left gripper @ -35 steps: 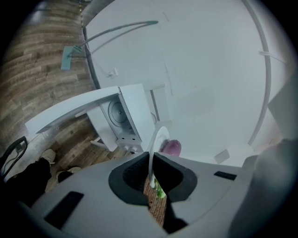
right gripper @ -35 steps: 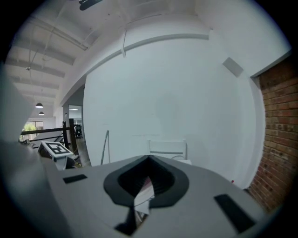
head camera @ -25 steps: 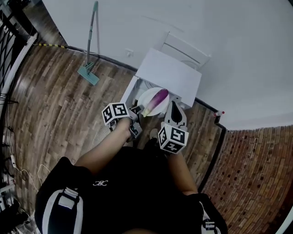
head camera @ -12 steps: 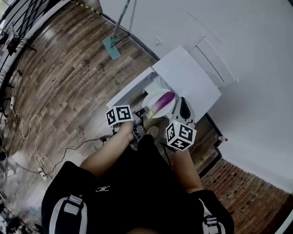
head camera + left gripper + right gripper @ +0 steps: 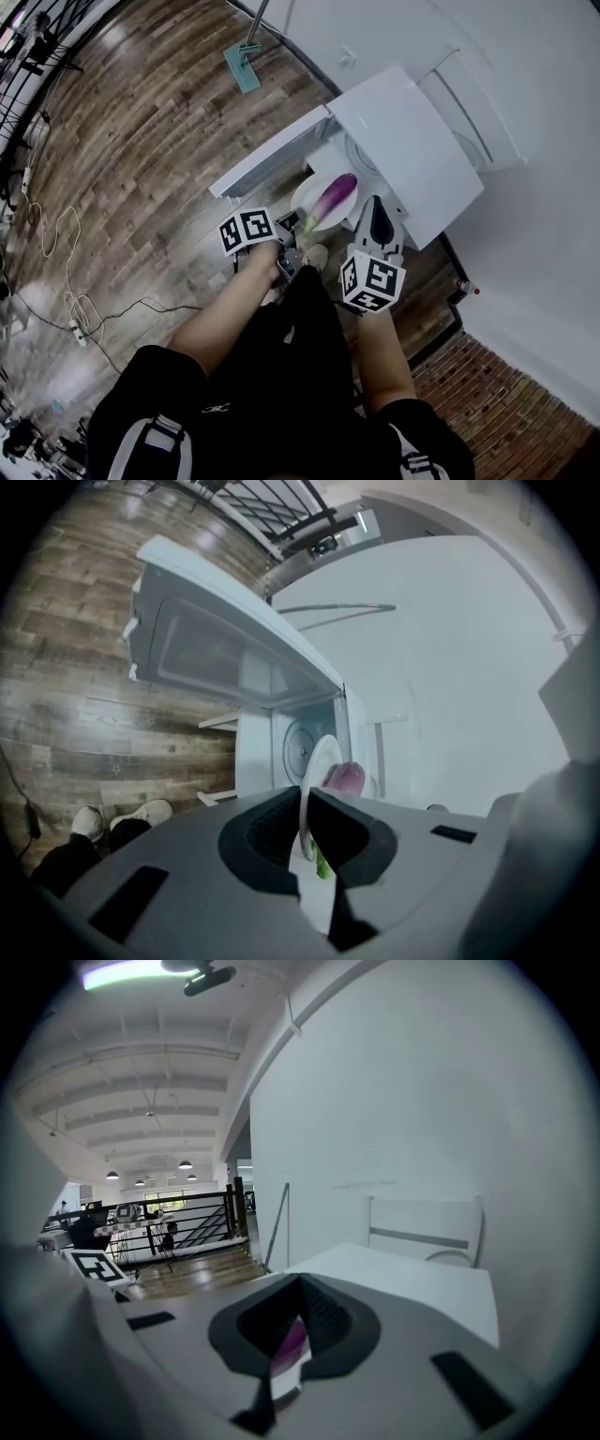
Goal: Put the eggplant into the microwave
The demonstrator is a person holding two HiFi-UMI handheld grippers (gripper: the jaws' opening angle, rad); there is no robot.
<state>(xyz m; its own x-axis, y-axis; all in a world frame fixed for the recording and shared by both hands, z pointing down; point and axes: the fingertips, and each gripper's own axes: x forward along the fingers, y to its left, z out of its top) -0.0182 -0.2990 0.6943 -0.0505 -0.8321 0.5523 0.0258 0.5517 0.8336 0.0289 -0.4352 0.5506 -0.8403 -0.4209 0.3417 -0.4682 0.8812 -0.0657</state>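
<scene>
A purple eggplant [image 5: 334, 196] with a green stem lies on a white plate [image 5: 307, 194]. The plate hangs in front of the open cavity of a white microwave [image 5: 412, 141], whose door [image 5: 267, 159] swings out to the left. My left gripper [image 5: 298, 225] is shut on the plate's near-left rim. At the near-right rim my right gripper [image 5: 374, 206] is also shut on the plate. The left gripper view shows the plate [image 5: 315, 766] edge-on between the jaws of that gripper [image 5: 305, 822], the eggplant [image 5: 345, 778] beyond, and the glass turntable [image 5: 300, 747] inside. In the right gripper view, plate rim [image 5: 286, 1372] and eggplant [image 5: 293, 1342] sit between the jaws.
A mop [image 5: 244, 61] leans on the wall at the back. Cables [image 5: 75, 309] trail over the wooden floor at left. A white panel [image 5: 473, 94] stands behind the microwave. The person's shoes [image 5: 122, 817] are below the door. Brick flooring [image 5: 487, 394] lies at right.
Both grippers have come down with the plate and eggplant, toward the microwave's open front. The microwave and its door look nearer and larger in the head view.
</scene>
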